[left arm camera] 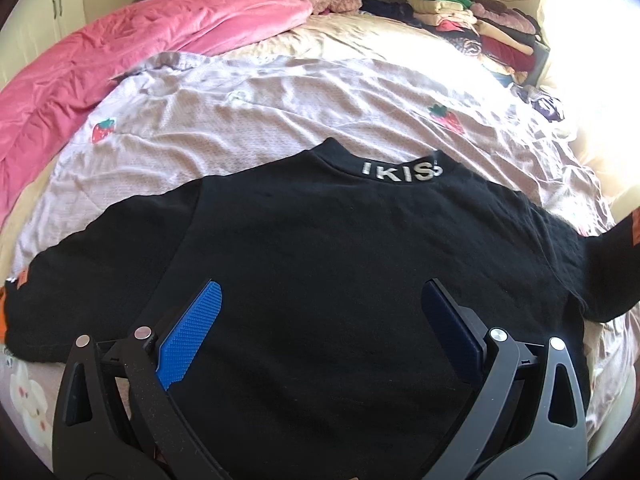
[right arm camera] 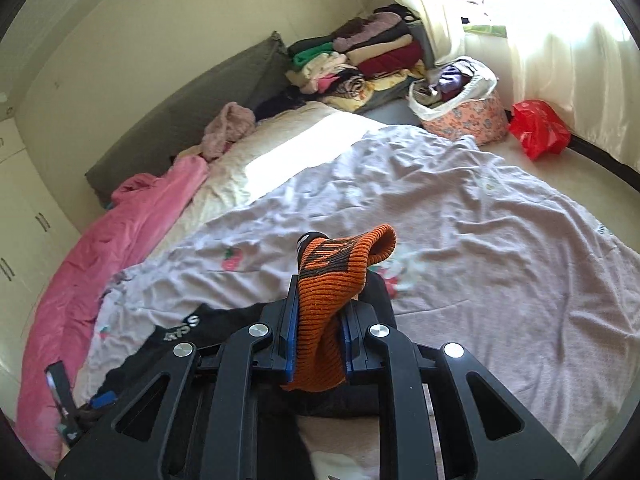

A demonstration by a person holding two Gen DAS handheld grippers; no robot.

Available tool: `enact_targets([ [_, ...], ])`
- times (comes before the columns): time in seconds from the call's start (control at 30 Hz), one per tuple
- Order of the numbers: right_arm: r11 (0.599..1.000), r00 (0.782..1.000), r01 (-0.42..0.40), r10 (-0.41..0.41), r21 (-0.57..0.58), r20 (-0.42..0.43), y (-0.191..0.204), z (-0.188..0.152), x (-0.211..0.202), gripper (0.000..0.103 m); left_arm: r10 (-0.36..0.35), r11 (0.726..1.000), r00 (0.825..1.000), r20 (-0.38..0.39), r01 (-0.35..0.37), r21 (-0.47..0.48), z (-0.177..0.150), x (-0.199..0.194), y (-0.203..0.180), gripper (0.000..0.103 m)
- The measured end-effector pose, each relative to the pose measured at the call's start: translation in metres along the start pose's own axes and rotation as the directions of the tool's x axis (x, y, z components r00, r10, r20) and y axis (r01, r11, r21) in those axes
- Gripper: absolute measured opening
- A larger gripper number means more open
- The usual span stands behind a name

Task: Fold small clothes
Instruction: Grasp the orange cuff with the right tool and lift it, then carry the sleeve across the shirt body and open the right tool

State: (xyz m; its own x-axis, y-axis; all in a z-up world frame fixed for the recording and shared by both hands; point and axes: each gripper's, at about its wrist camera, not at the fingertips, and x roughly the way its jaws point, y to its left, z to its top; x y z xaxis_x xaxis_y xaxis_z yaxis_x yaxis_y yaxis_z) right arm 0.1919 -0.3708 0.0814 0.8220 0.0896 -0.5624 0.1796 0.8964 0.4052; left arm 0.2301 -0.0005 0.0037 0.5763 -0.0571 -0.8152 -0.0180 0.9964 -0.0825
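A small black sweater [left arm camera: 320, 248] lies flat on the lilac strawberry sheet [left arm camera: 280, 100], its collar lettering facing away. My left gripper [left arm camera: 320, 300] is open and empty, its blue pads spread over the sweater's body. My right gripper [right arm camera: 320, 332] is shut on the sweater's orange ribbed cuff [right arm camera: 332, 280] and holds the sleeve lifted above the bed. The sweater's collar [right arm camera: 180, 330] shows at the lower left of the right wrist view. The lifted sleeve [left arm camera: 612, 264] shows at the right edge of the left wrist view.
A pink quilt [left arm camera: 120, 60] lies along the left side of the bed. Stacks of folded clothes [right arm camera: 360, 64] sit at the far corner by the grey headboard [right arm camera: 180, 120]. A floral basket [right arm camera: 460, 108] and a red bag [right arm camera: 538, 128] stand near the curtain.
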Motion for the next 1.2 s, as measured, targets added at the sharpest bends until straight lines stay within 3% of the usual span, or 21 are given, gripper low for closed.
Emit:
enact_targets([
  [0.2,0.99,0.993,-0.116,0.113,-0.078,-0.043,0.079,-0.007,0.019,0.015,0.002,1.0,0.999,0.052,-0.001,-0.02,0.004,-0.006,0.015,0.094],
  [0.57,0.968,0.976,-0.171,0.14,-0.183,-0.169,0.182,-0.062,0.079,0.016,-0.093,0.996,0.995,0.046,0.093,-0.002,-0.02,0.001,0.029,0.094],
  [0.93,0.961,0.975,-0.183,0.15,-0.208,-0.166,0.215,-0.092,0.098,0.023,-0.183,0.981,0.981,0.057,0.179,0.072,-0.038,-0.001,0.025,0.094],
  [1.07,0.967,0.983,-0.147,0.12,-0.206,-0.14,0.209,-0.093,0.096,0.027,-0.207,0.977,0.977,0.054,0.204,0.055,-0.036,-0.002,0.029,0.094],
  [1.2,0.972,0.989,-0.096,0.069,-0.216,-0.13,0.193,-0.093,0.094,0.037,-0.264,0.964,0.964,0.044,0.263,0.029,-0.033,-0.003,0.031,0.094],
])
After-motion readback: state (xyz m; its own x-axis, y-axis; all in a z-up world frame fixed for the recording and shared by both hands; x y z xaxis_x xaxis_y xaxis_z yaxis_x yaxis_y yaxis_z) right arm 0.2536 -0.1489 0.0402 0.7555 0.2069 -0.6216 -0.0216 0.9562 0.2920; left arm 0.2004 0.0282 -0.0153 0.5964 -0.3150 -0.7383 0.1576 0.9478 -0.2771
